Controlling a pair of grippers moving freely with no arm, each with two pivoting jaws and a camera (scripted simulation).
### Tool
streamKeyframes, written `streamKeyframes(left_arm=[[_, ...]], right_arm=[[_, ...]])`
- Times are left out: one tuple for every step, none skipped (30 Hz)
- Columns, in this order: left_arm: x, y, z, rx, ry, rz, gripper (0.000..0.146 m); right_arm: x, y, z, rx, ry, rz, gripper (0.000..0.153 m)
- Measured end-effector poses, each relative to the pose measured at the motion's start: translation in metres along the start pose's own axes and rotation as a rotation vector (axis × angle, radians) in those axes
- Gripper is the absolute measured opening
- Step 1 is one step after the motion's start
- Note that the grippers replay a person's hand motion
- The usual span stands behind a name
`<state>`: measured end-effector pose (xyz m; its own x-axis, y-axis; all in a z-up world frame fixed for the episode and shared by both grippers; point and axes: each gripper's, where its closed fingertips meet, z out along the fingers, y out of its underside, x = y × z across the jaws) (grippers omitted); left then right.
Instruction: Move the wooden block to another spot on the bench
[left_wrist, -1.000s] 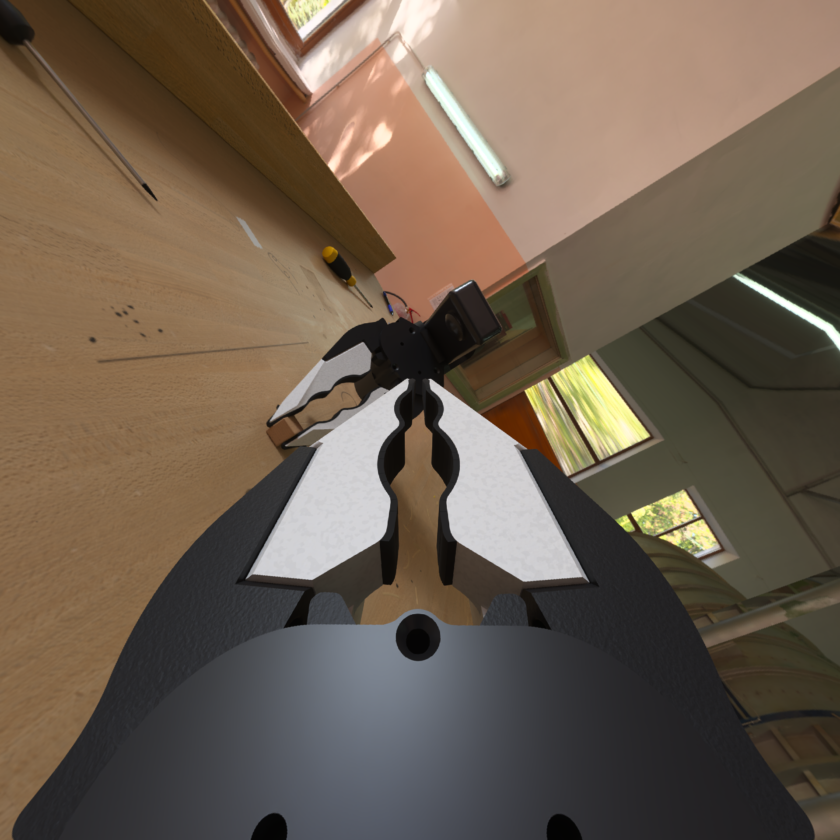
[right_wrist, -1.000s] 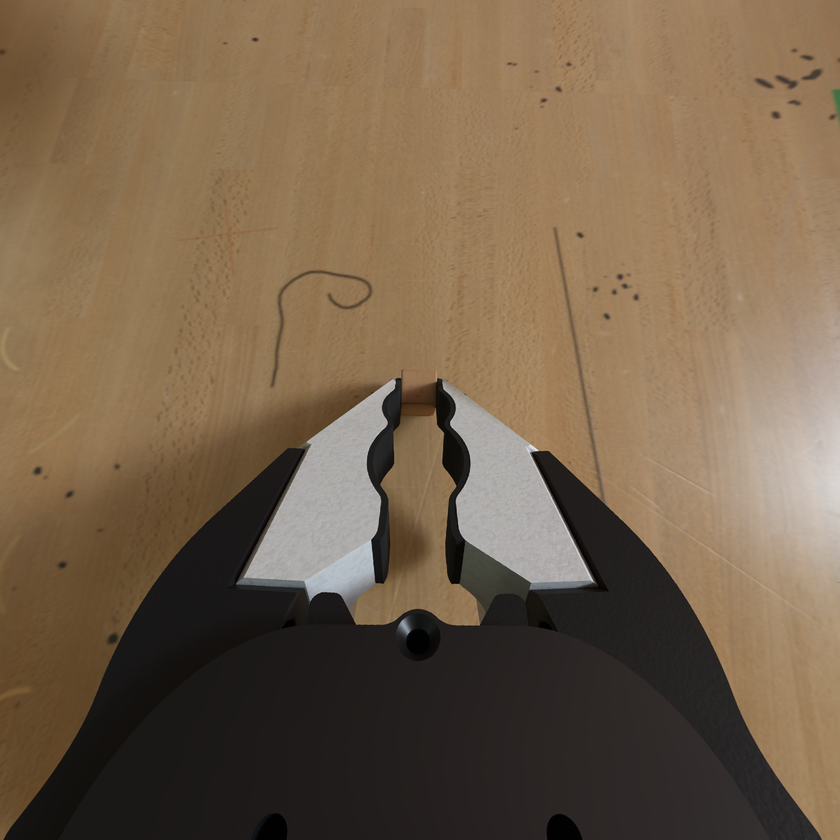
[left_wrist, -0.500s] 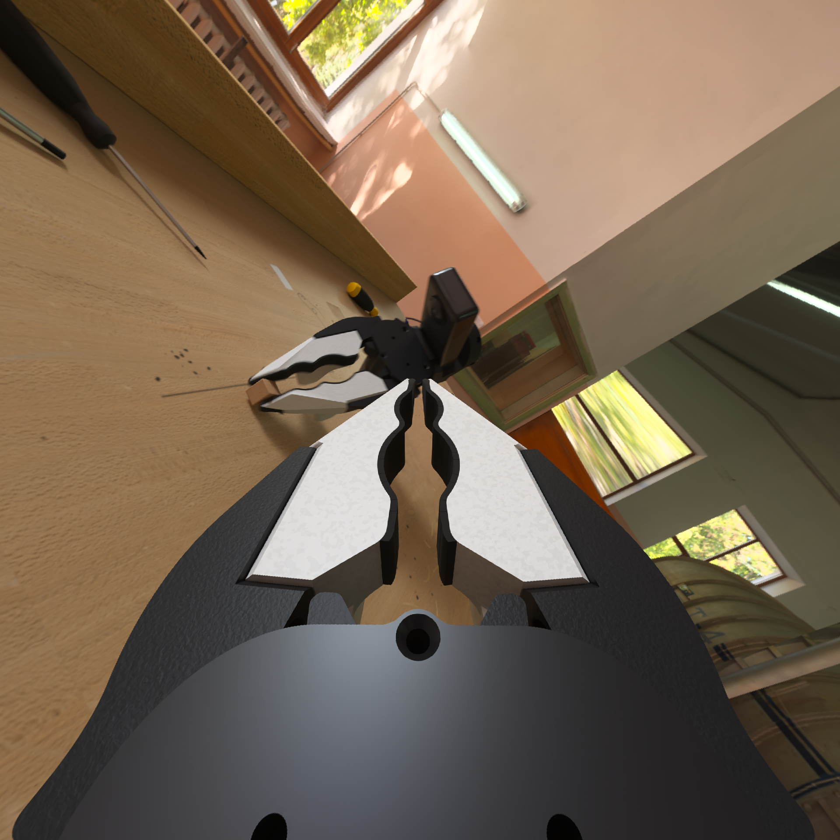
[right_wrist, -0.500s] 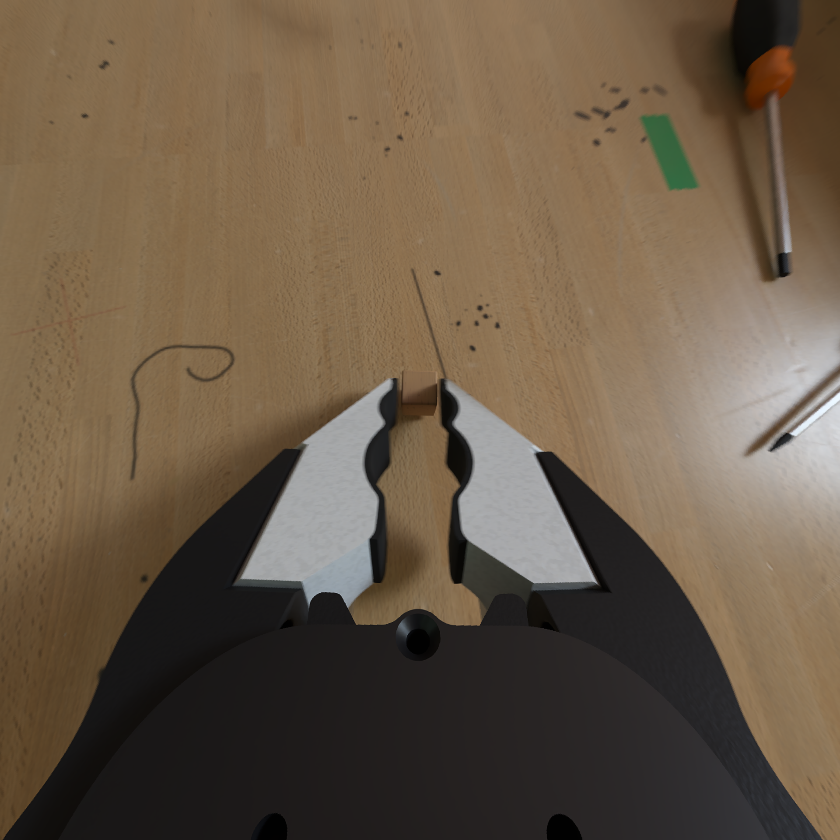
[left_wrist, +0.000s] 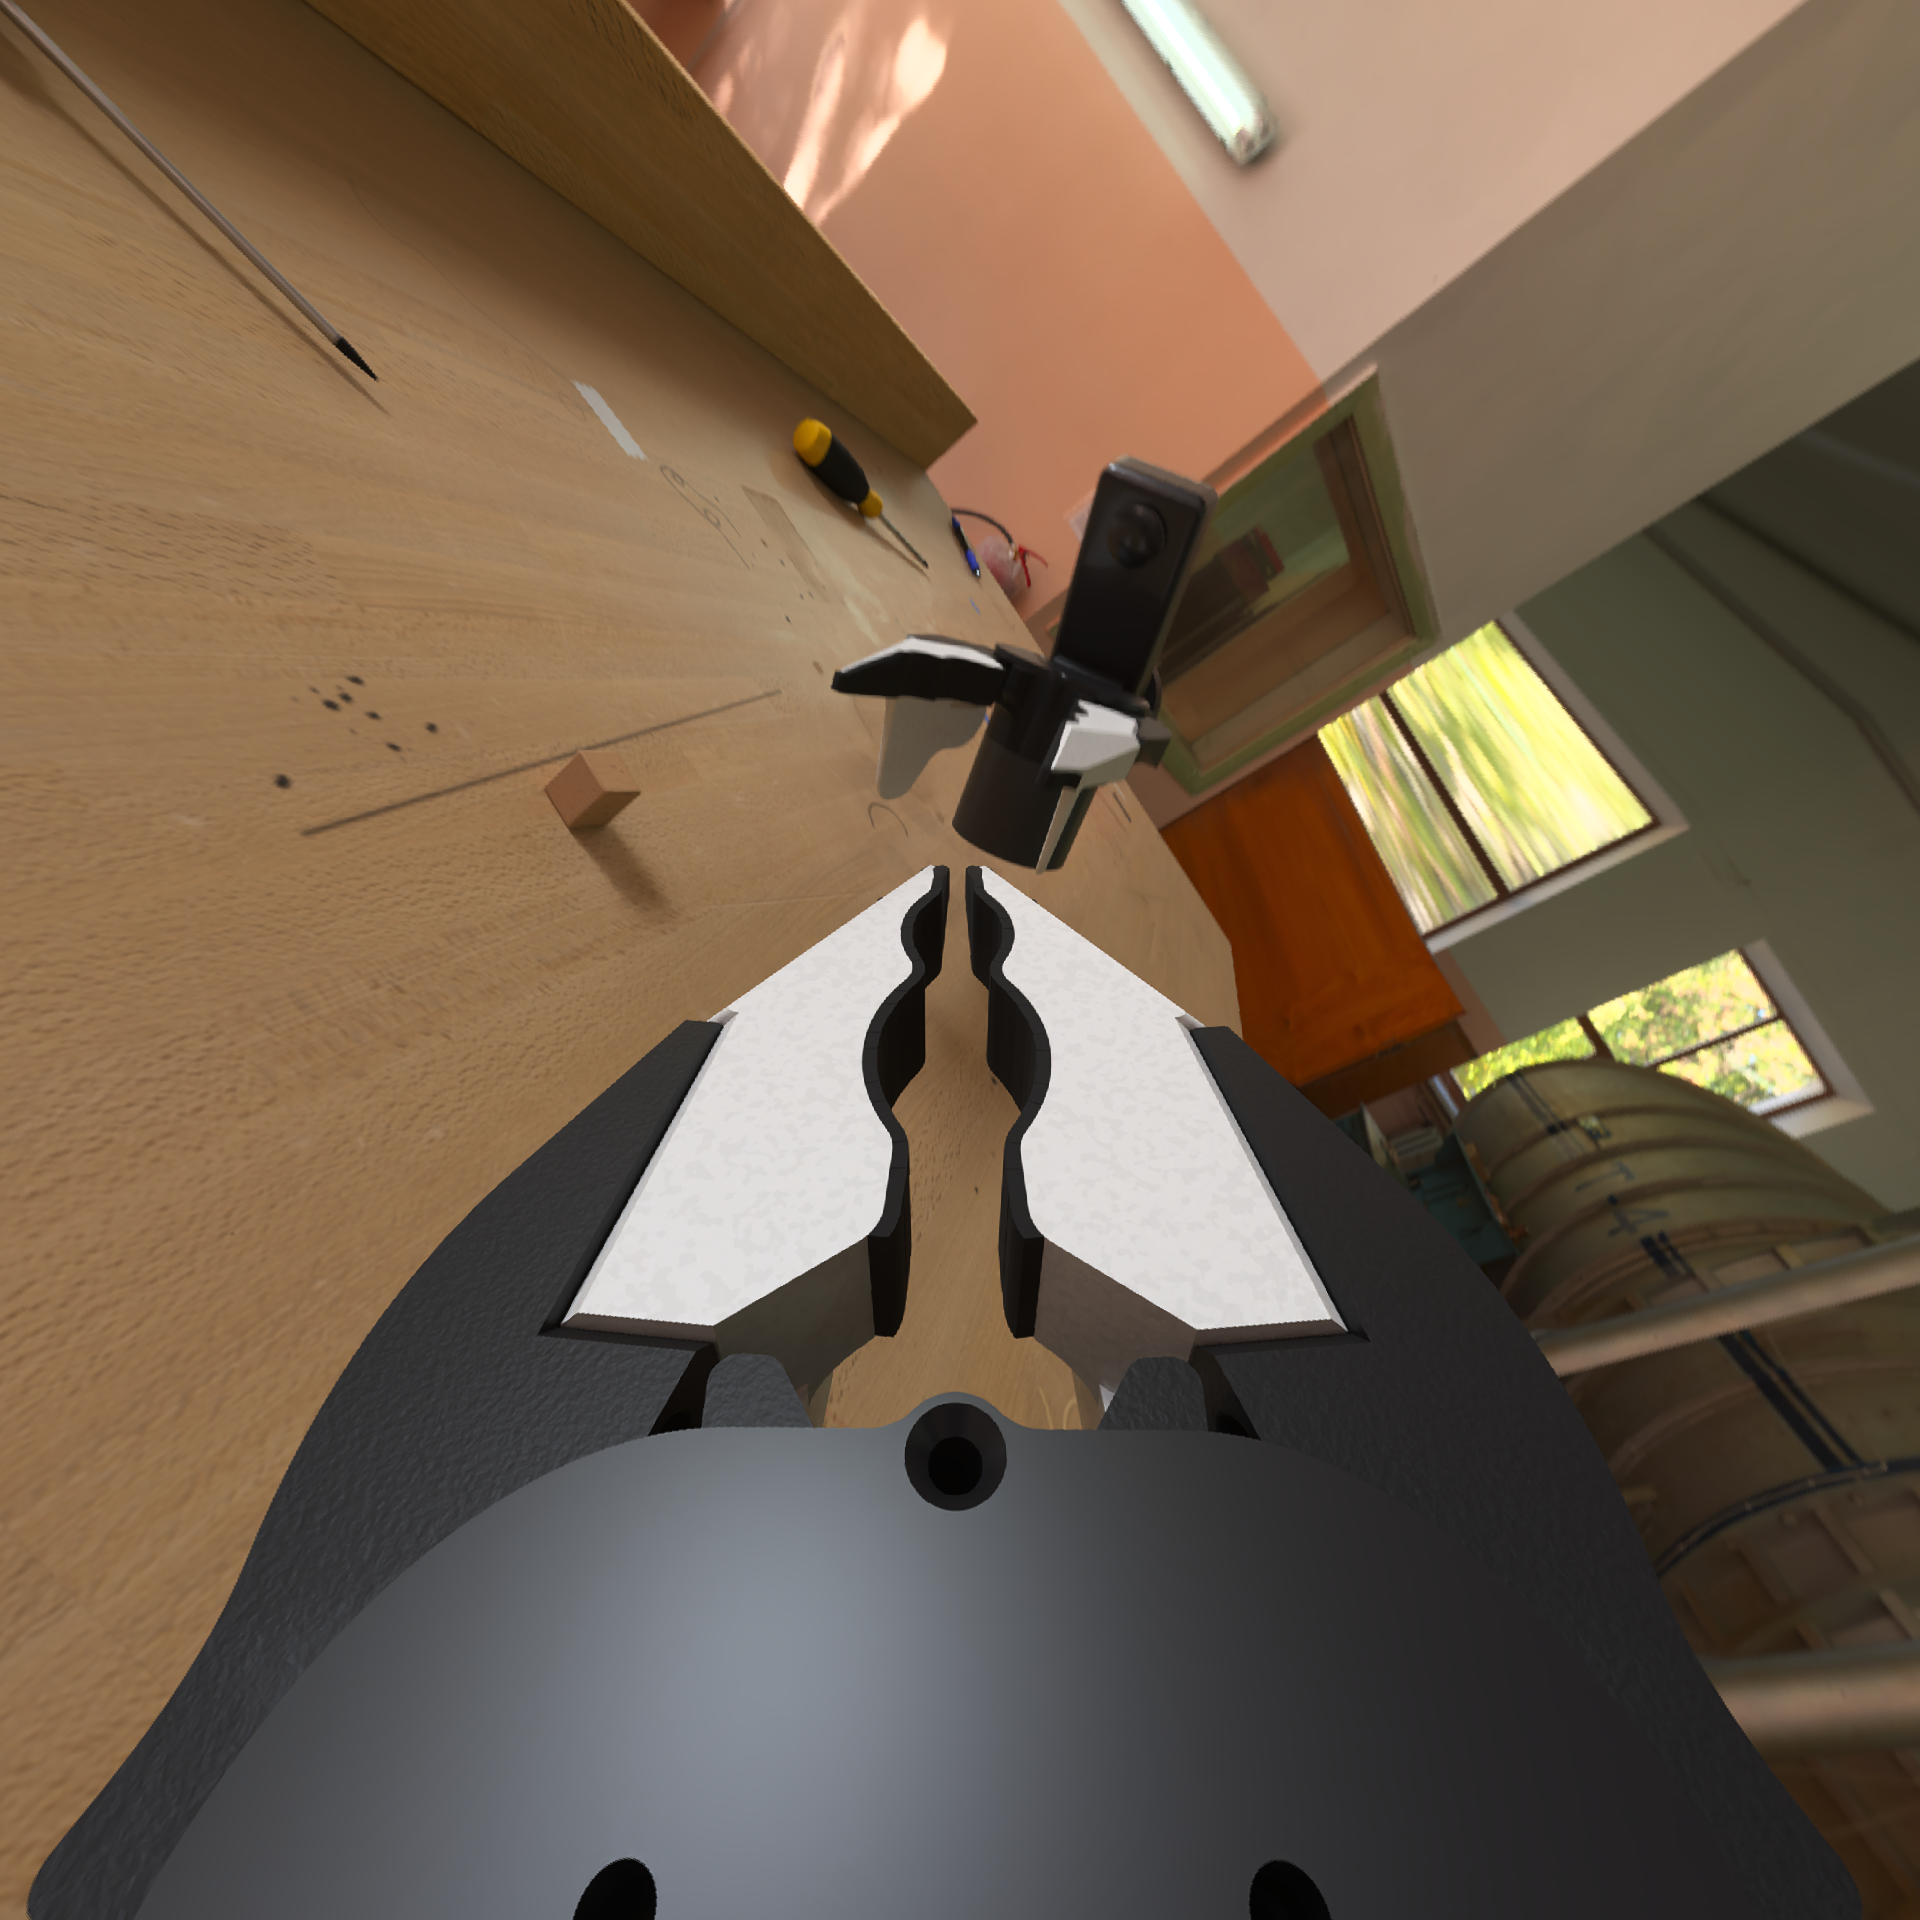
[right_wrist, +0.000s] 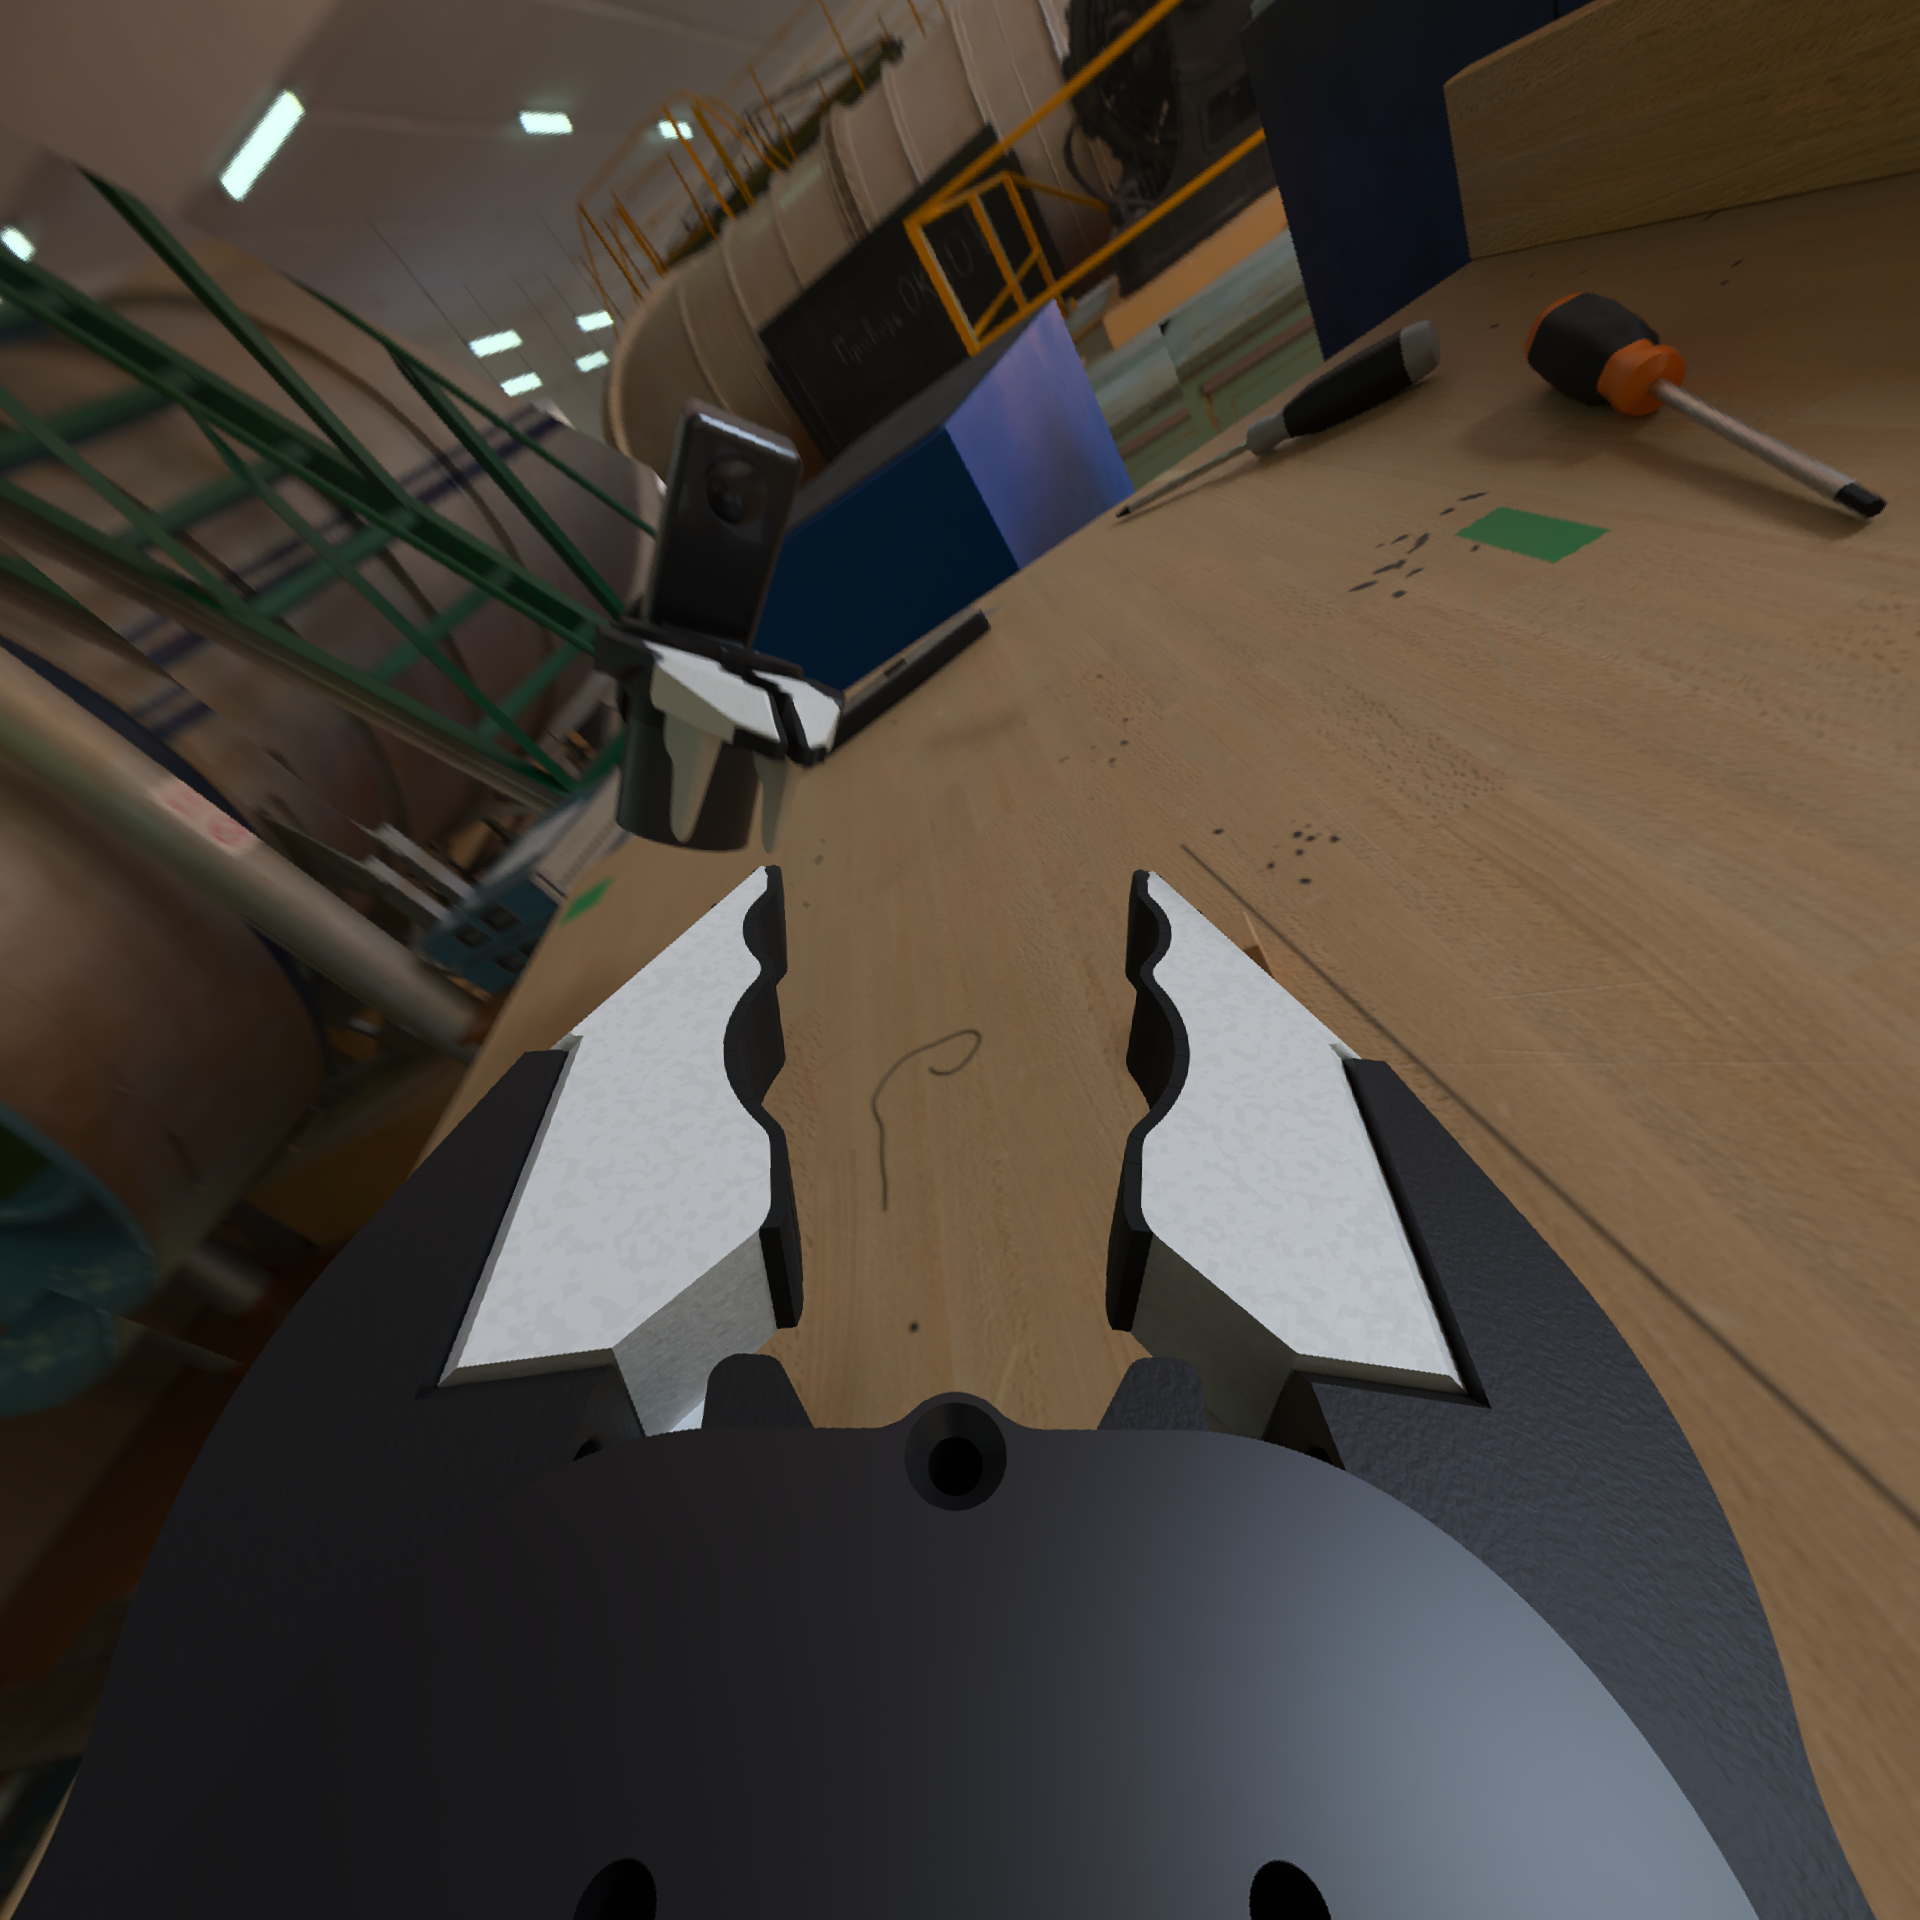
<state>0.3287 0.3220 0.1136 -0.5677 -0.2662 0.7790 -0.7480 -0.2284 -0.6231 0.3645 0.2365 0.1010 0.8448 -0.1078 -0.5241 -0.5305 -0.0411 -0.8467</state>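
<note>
Small tan wooden block (left_wrist: 590, 790) rested alone on light wooden counter (left_wrist: 260, 1039). Right gripper (right_wrist: 954, 894) fingers spread wide, empty; straight retreat advised. Left gripper (left_wrist: 954, 883) fingers nearly closed, empty.

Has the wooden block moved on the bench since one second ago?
Yes. In the left wrist view the wooden block now lies free beside the thin dark line, nearer the black specks.

In my right wrist view, a dark board (right_wrist: 883, 312) far behind the bench bears faint pale writing, too blurred to read. In my left wrist view, a curved wooden hull (left_wrist: 1621, 1195) carries a few dark stencilled characters.
</note>
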Motion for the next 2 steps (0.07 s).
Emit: streamKeyframes(left_arm=[[0.0006,0.0026,0.0015,-0.018,0.002,0.008,0.003],[0.0008,0.0046,0.0024,-0.032,0.0,0.014,0.003]], right_arm=[[0.0,-0.0018,-0.001,0.015,-0.016,0.027,0.067],[0.0007,-0.0031,-0.002,0.023,-0.025,0.045,0.067]])
